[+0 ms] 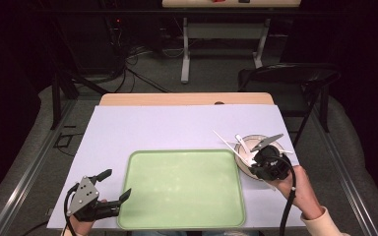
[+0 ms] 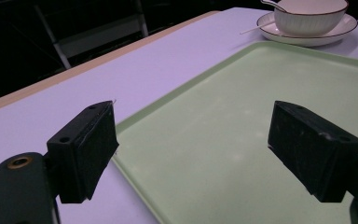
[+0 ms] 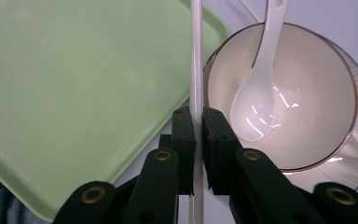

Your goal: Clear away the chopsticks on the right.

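Dark floor and trailing cables surrounded the table [image 1: 187, 99], whose top was covered by a pale lilac sheet [image 1: 177, 128]. A second table stood farther back, and a black folding chair [image 1: 290, 78] stood off the far right corner.

On the sheet, against the near edge and about midway along it, lay a light green tray [image 1: 182, 189] with nothing in it. Just beside the tray's far right corner stood a cream bowl [image 1: 246, 153] with a thin dark rim, set on a matching saucer [image 2: 307, 39]. A white ceramic spoon [image 3: 258, 100] lay inside the bowl, its scoop on the bottom and its handle leaning up over the rim. Nothing else was visible in the bowl.

The right gripper [image 3: 196, 140], held in a hand [image 1: 302, 189] near the right edge, hung over the near side of the bowl. Its jaws were pinched together on a thin white chopstick [image 3: 196, 56], which ran straight out from between them, between the tray's edge and the bowl's rim. Another white stick [image 1: 225, 139] lay slanted by the bowl's left side.

The left gripper [image 1: 109, 184] hovered at the near left corner of the tray, jaws spread wide and gripping nothing, one over the sheet and the other over the tray.
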The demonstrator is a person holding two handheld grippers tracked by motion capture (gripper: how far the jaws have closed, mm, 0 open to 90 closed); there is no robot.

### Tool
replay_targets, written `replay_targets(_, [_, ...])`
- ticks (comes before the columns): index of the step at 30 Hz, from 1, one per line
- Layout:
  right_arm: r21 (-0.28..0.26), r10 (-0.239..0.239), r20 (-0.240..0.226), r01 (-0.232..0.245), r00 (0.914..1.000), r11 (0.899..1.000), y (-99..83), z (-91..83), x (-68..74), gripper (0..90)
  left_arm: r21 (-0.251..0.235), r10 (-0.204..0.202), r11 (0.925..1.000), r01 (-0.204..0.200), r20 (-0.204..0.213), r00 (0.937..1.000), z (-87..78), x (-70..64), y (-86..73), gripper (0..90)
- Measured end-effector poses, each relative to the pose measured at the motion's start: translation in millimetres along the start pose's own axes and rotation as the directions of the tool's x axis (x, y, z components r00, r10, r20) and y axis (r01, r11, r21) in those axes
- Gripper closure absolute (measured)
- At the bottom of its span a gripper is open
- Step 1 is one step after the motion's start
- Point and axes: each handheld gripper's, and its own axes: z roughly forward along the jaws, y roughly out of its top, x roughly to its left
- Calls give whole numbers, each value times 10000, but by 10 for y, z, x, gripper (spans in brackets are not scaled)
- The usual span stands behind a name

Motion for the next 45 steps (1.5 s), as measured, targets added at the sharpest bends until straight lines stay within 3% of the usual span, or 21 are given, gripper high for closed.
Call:
replay_targets(8, [315, 26, -273, -17, 9996, 9995, -71, 108, 148, 836, 7, -8, 10000, 8, 14, 10000, 5, -6, 2, 156])
replay_targets(17, [563, 775, -399, -752, 9962, 9956, -134, 271, 249, 836, 27, 30, 10000, -30, 0, 10000, 6, -5, 3, 156])
replay_targets(25, [1210, 924, -381, -872, 9950, 9888, -127, 510, 376, 836, 13, 30, 10000, -30, 3, 10000, 9, -8, 1, 156])
replay_targets(31, [1210, 924, -381, -872, 9950, 9888, -127, 510, 376, 836, 13, 30, 10000, -30, 3, 10000, 9, -8, 1, 156])
replay_targets(32, [1616, 1096, -396, -1019, 9932, 9816, -95, 686, 428, 835, 41, 67, 10000, -67, 16, 10000, 8, -12, 4, 156])
replay_targets(33, [1605, 1136, -375, -1063, 9928, 9813, -87, 700, 431, 835, 41, 67, 10000, -67, 16, 10000, 8, -12, 4, 156])
replay_targets(45, [1886, 905, -609, -776, 9940, 9790, 48, 914, 589, 835, 30, 108, 9999, -108, 38, 9999, 17, -21, 7, 156])
